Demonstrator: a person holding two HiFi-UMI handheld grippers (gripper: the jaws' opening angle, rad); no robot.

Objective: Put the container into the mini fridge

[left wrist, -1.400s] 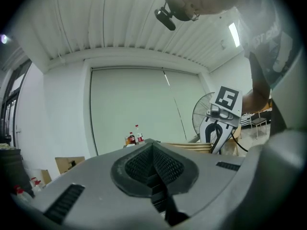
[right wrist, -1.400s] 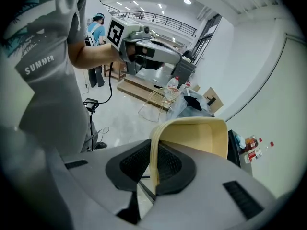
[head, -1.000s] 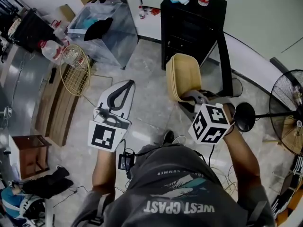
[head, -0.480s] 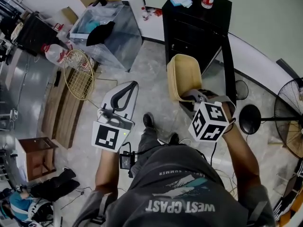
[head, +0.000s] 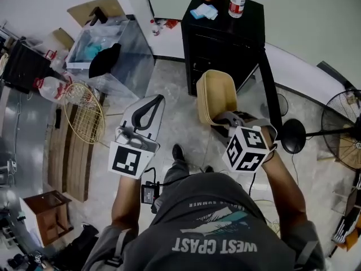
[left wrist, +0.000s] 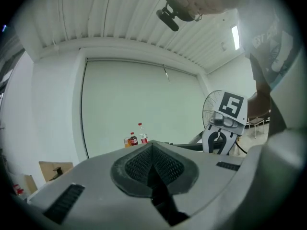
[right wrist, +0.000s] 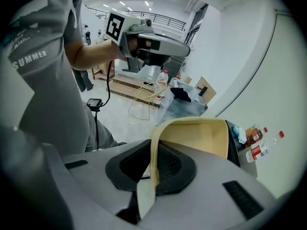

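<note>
As the right gripper [right wrist: 149, 174] jaws pinch only the beige plastic container [right wrist: 201, 138] by its rim, with the left gripper [left wrist: 152, 166] jaws closed and empty, it may slip short of the black mini fridge [head: 223, 38].

The shirt [head: 214, 239] at 6 o'clock reads "WEST COAST", with a smaller "SUMMER" just above it.

The container [head: 217, 96] is beige, the mini fridge [head: 225, 45] black.
</note>
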